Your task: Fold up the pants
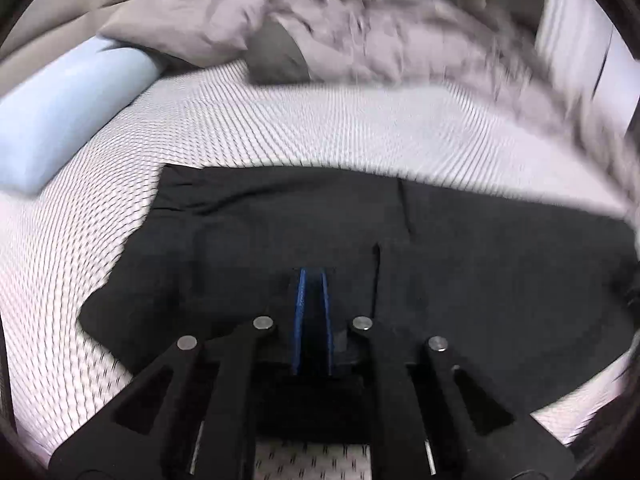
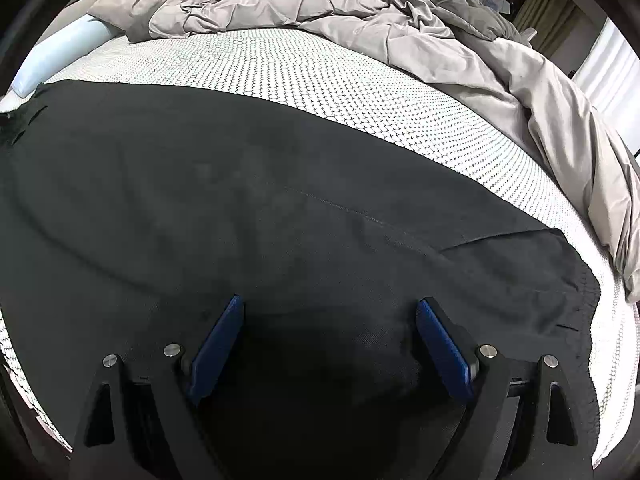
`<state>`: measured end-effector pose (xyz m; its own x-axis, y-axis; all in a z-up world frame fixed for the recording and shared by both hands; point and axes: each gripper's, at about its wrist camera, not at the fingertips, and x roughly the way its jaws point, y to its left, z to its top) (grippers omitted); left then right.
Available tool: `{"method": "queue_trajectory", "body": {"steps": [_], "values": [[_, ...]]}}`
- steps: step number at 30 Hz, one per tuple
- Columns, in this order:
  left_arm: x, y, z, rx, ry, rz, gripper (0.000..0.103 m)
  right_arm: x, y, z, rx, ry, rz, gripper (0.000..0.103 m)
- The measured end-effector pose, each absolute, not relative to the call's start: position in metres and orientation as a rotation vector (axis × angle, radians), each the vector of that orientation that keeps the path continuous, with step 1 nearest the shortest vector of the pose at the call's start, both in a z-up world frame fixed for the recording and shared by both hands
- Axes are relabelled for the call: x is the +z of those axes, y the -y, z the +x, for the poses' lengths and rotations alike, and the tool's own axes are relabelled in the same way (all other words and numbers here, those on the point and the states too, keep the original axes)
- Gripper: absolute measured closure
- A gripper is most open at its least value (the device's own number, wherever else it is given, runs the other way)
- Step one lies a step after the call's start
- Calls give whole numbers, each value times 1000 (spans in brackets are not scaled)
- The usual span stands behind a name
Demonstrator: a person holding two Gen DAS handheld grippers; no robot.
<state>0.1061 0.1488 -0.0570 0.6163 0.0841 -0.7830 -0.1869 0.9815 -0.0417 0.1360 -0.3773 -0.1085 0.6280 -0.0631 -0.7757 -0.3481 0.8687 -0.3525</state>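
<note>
Both grippers tilt steeply down toward the bed, each looking along its own fingers at the dark pants.

The left gripper has its two blue pads drawn almost together, leaving only a thin dark slit between them. Whether a pinch of cloth sits in that slit I cannot tell; the fabric under the tips is too dark to read. Its black linkage arms fold inward, with round silver pins at the joints.

The right gripper stands wide, its ribbed blue pads splayed outward on black fingers, with nothing clamped between them. It hangs just over the cloth.

The pants lie flat under and ahead of both grippers: a black, matte, slightly fuzzy fabric with a faint stitched seam running diagonally ahead of the right gripper. To that gripper's right, a hemmed edge curves down near the mattress border. Ahead and left of the left gripper, the pants' edge shows small gathers.

Beyond the pants stretches the mattress, white with a fine dotted, honeycomb-like weave. Farther ahead lies a rumpled, smooth beige-grey duvet, and far to the left a pale blue pillow, soft and rounded.
</note>
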Motion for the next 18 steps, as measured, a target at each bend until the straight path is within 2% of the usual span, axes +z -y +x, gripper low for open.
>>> {"method": "queue_trajectory", "body": {"steps": [3,4,5,8,11,13,16,18], "values": [[-71,-168,125,320,-930,-93,95,-109,378,136,176,-886,-499,14],[-72,-182,125,416,-918,-105,96,-109,379,135,181,-887,-491,14],[-73,-190,127,451,-916,-137,102,-109,381,136,183,-888,-486,14],[-69,-181,125,476,-917,-142,102,-109,380,135,183,-885,-485,14],[-51,-158,130,232,-862,-255,100,-108,379,135,179,-883,-497,14],[-49,-144,146,141,-862,-264,95,-108,378,136,177,-884,-500,14],[-76,-142,181,276,-966,-222,95,-109,376,136,178,-880,-504,14],[-82,-156,186,437,-971,-125,93,-109,378,134,189,-873,-496,14]]}}
